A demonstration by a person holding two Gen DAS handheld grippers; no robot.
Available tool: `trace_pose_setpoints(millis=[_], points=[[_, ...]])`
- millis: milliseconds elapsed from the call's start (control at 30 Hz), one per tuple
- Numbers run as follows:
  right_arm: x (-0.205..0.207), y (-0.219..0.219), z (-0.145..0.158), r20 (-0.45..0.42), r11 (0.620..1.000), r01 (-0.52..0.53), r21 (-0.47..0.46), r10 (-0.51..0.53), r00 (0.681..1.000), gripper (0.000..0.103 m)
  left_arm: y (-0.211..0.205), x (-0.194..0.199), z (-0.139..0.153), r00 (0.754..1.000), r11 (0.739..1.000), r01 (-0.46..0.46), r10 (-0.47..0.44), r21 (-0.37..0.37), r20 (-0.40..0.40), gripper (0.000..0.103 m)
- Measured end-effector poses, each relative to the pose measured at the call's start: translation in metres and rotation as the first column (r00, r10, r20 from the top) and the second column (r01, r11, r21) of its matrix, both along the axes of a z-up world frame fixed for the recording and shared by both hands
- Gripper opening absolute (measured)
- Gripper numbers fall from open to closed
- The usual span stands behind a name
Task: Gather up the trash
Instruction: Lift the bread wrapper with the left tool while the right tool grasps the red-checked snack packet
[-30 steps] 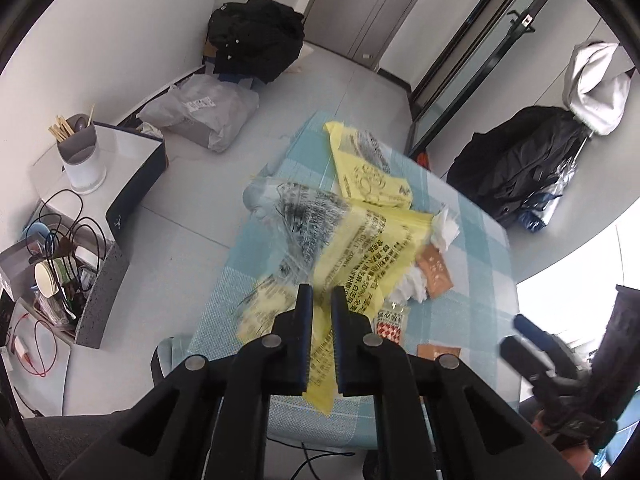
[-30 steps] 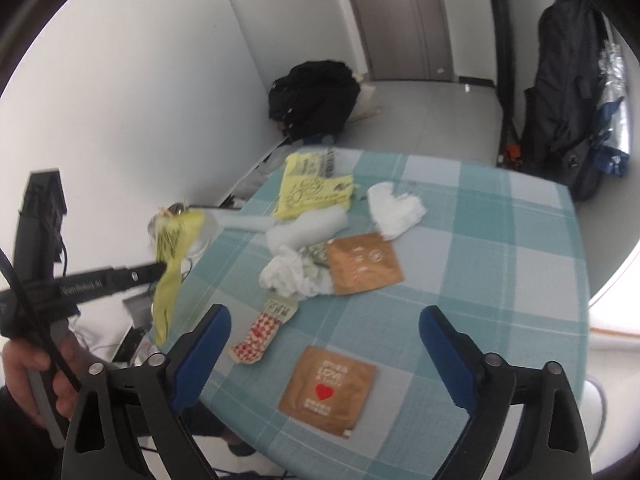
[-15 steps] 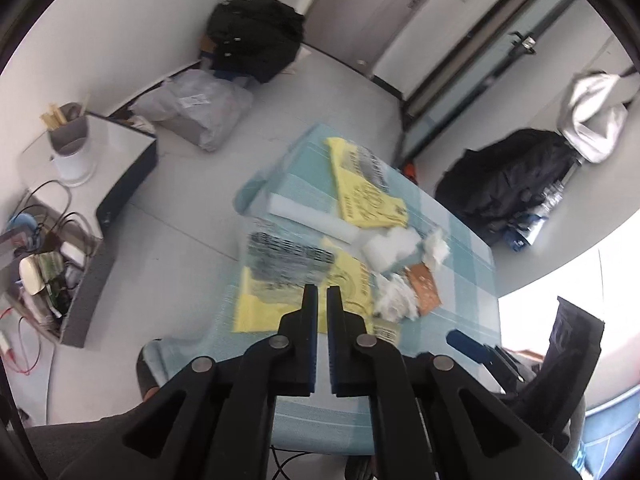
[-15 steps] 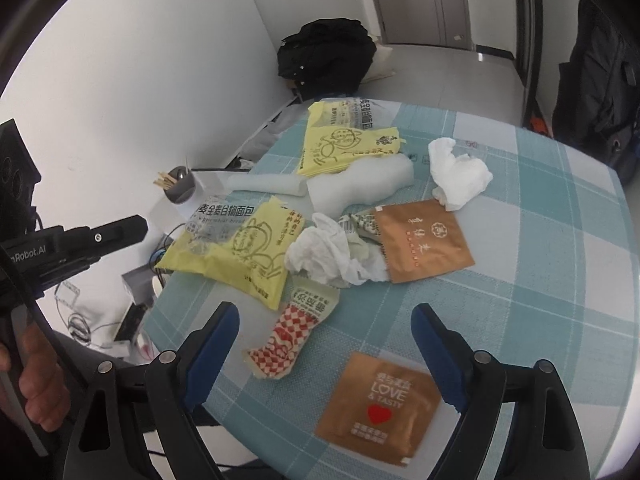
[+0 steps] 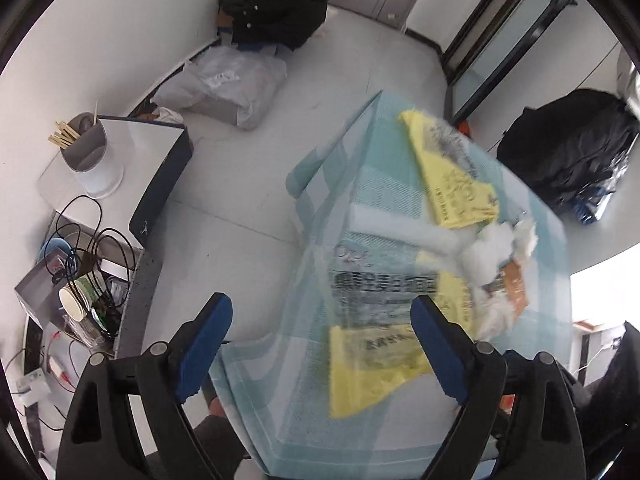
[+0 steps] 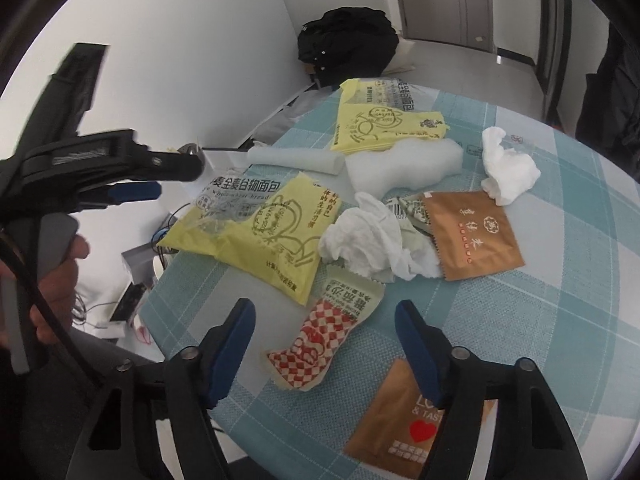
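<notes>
**Red wrapper lined up for pickup**

The red wrapper lay flat on the table, between the closing jaws of the right gripper, but was not yet touched. The pickup step was judged to be in hand; a further descent seemed needed before the pinch. The left gripper was opening, with nothing gripped, above the yellow bag. Tissues and brown sachets were shown clearly only in the right view; the left view was blurred.
</notes>
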State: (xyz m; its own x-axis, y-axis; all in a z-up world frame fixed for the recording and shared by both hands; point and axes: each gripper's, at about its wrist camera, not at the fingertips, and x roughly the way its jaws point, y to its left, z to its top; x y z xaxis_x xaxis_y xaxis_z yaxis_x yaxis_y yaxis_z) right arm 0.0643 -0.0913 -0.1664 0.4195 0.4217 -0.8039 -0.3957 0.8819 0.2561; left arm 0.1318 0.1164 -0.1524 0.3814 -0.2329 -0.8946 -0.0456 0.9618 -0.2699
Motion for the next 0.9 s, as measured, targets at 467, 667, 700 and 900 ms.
trace_pose_setpoints(millis=[467, 667, 700, 900], points=[[-0.001, 0.012, -0.008, 0.050, 0.995, -0.026, -0.099, 0.031, 0.998, 0.034, -0.006, 0.001, -0.023, 0.998, 0.992, 0.050, -0.055, -0.115, -0.041, 0.027], [-0.004, 0.012, -0.008, 0.042, 0.994, -0.040, -0.104, 0.044, 0.998, 0.022, -0.003, -0.001, -0.015, 0.999, 0.994, 0.014, -0.018, -0.104, -0.035, 0.006], [-0.003, 0.012, -0.009, 0.042, 0.994, -0.039, -0.105, 0.044, 0.998, 0.022, -0.001, -0.001, -0.015, 0.999, 0.994, 0.010, -0.013, -0.109, -0.032, 0.004], [-0.009, 0.009, -0.007, 0.033, 0.994, -0.034, -0.105, 0.038, 0.999, 0.021, 0.006, -0.009, -0.004, 0.999, 0.994, -0.040, 0.038, -0.101, -0.020, 0.002]])
